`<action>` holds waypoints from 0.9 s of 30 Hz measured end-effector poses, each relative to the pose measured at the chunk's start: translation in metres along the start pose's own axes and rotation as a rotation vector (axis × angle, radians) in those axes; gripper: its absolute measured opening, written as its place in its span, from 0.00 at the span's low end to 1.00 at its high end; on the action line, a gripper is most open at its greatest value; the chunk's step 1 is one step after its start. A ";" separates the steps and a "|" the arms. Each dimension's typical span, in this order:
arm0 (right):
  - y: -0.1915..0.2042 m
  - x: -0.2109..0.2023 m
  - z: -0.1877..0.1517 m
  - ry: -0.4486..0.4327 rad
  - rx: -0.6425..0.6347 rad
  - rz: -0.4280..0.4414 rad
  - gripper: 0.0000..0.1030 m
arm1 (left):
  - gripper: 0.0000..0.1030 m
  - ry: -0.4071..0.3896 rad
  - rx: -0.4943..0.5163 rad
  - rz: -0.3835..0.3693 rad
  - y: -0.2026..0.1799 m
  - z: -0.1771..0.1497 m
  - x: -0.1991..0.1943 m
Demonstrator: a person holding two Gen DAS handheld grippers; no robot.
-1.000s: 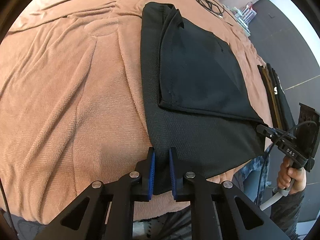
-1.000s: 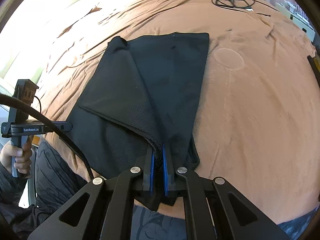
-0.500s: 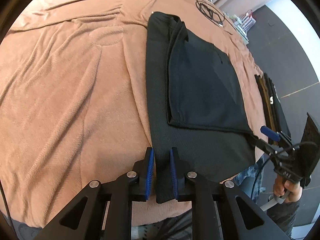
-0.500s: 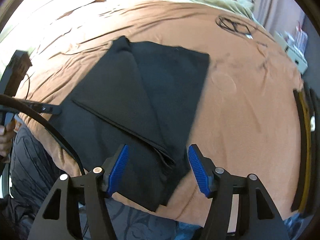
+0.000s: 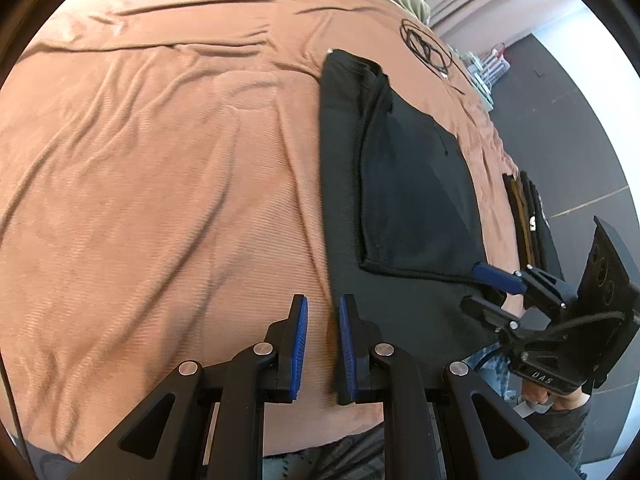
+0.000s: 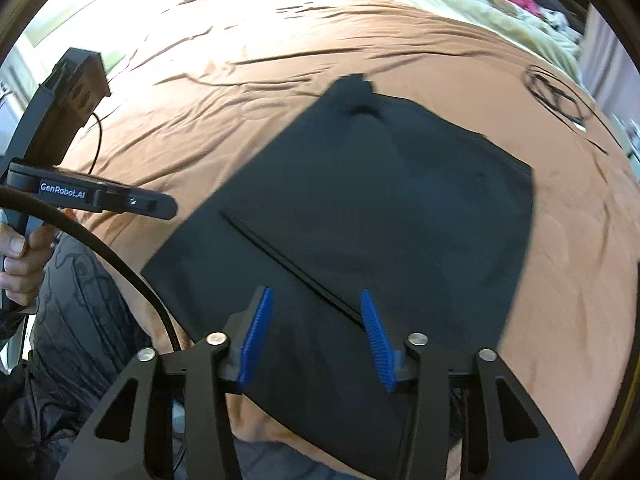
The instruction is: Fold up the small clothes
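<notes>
A black garment (image 5: 400,200) lies flat on the brown blanket (image 5: 160,180), with one flap folded over it. My left gripper (image 5: 323,300) hovers at the garment's near left edge. Its jaws stand a narrow gap apart, with only blanket showing between the pads. In the right wrist view the garment (image 6: 380,208) fills the middle and the left gripper (image 6: 172,208) sits just off its left edge. My right gripper (image 6: 316,294) is over the near part of the cloth, its jaws apart and closing. The flap's hem runs under them and the pads do not touch it. The right gripper (image 5: 474,286) also shows at the garment's right corner.
A stack of folded dark clothes (image 5: 528,216) lies at the bed's right edge. A coiled black cable (image 6: 556,96) rests on the blanket beyond the garment. Pale bedding (image 6: 460,0) is piled at the far side. A hand (image 6: 20,252) grips the left handle.
The right gripper let go of the garment's corner, opened wide and rolled while moving sideways. The left gripper slid off the cloth edge, which no longer sits between its pads.
</notes>
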State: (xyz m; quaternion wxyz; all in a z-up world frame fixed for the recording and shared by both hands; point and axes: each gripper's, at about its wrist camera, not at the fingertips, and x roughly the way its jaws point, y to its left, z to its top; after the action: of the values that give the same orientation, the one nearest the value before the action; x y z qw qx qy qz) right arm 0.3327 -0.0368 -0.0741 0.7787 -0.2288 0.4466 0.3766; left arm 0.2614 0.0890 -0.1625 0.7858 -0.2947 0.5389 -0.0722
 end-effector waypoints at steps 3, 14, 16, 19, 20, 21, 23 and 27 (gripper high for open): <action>0.008 0.012 0.011 0.012 -0.033 0.015 0.40 | 0.16 -0.006 -0.017 -0.001 0.008 0.001 -0.003; 0.026 0.062 0.035 0.065 -0.099 0.003 0.36 | 0.16 -0.020 -0.071 -0.010 0.036 0.001 -0.018; 0.029 0.069 0.037 0.061 -0.115 -0.006 0.31 | 0.16 -0.021 -0.075 -0.012 0.039 0.002 -0.018; 0.027 0.071 0.040 0.054 -0.110 -0.009 0.10 | 0.16 -0.020 -0.080 -0.016 0.041 0.005 -0.017; 0.027 0.070 0.041 0.053 -0.103 -0.005 0.03 | 0.16 -0.020 -0.082 -0.016 0.041 0.006 -0.016; 0.023 0.068 0.042 0.047 -0.094 0.000 0.02 | 0.16 -0.021 -0.084 -0.017 0.040 0.007 -0.016; 0.018 0.062 0.043 0.033 -0.085 0.004 0.01 | 0.16 -0.023 -0.082 -0.018 0.039 0.010 -0.016; 0.000 0.046 0.044 -0.002 -0.040 0.012 0.00 | 0.16 -0.024 -0.078 -0.018 0.034 0.018 -0.014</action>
State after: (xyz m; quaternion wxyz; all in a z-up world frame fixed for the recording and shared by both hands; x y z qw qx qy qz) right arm 0.3704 0.0116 -0.0920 0.7721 -0.2413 0.4398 0.3902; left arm 0.2646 0.1297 -0.1653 0.7795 -0.3307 0.5292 -0.0545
